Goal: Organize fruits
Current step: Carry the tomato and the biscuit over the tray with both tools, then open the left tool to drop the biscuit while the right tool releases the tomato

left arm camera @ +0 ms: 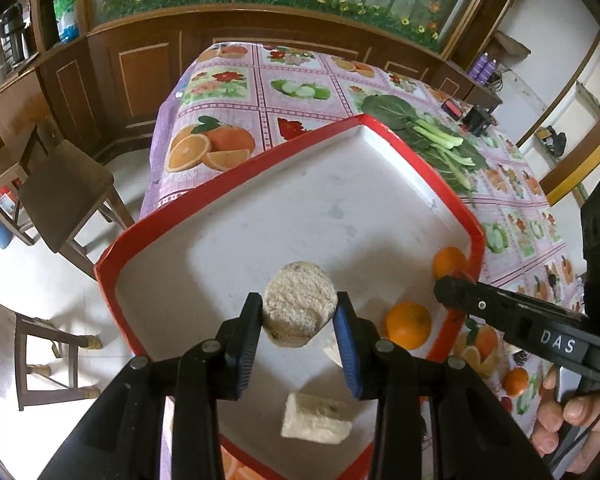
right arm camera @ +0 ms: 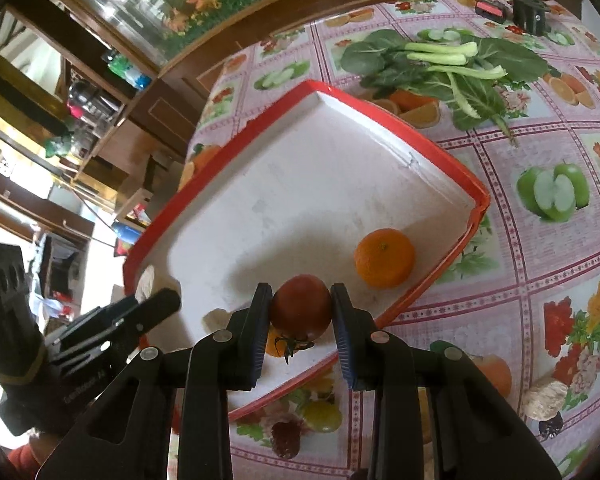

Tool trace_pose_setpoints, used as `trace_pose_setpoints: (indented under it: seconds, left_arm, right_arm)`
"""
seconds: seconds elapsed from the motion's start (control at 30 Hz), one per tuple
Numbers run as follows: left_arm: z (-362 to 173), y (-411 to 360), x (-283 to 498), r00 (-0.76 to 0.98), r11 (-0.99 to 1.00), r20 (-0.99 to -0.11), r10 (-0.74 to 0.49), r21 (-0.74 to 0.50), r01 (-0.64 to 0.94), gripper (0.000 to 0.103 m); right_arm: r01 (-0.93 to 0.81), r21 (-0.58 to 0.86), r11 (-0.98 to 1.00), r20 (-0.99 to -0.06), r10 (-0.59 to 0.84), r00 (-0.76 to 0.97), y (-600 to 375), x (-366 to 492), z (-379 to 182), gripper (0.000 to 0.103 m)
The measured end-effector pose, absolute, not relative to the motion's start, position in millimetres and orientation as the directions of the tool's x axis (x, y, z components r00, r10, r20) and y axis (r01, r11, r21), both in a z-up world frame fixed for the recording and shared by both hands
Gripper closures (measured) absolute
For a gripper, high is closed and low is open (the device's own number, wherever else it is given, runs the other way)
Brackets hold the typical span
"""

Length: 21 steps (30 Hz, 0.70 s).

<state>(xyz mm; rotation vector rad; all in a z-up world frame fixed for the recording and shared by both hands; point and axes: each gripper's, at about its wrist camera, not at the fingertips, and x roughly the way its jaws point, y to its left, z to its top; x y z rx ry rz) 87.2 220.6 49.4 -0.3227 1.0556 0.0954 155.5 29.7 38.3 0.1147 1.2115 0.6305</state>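
Fruit-print tablecloth (right arm camera: 540, 280), red-rimmed white tray (right arm camera: 440, 152), left gripper (left arm camera: 298, 312) clamping pale rough lump (left arm camera: 300, 300), right gripper (right arm camera: 300, 312) clamping red tomato (right arm camera: 300, 306)

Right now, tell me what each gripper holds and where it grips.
Left gripper: pale round cake, clamped across its sides. Right gripper: tomato, pinched across its sides, stem toward the camera.

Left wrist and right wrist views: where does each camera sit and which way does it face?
Left wrist: on the left gripper, angled down at the tray; its fingers clamp a pale round piece; a hand shows.
Right wrist: on the right gripper, angled down; its fingers hold a tomato.
Shared: tray, orange, leafy greens, each other's gripper.
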Motion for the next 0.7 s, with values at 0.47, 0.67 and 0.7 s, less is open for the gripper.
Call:
trace_pose_setpoints:
  seconds: [0.47, 0.67, 0.7]
  left_arm:
    - [36.3, 220.0, 89.8, 0.474, 0.959, -0.879, -0.047, -0.173, -0.225, 0.064]
    - [38.5, 215.9, 87.2, 0.483, 0.966, -0.876, -0.005, -0.129, -0.224, 0.064]
    - [39.0, 214.8, 86.9, 0.483, 0.967, -0.876, -0.003, -0.125, -0.221, 0.063]
  right_arm:
    - [-0.387, 0.348, 0.854, -0.868, 0.449, 0.211, 36.0, 158.9, 22.0, 0.074]
    - [-0.387, 0.346, 0.855, -0.870, 0.447, 0.209, 37.4, 157.4, 23.2, 0.071]
    - [-0.388, 0.346, 0.854, -0.869, 0.448, 0.211, 37.7, 157.0, 24.0, 0.069]
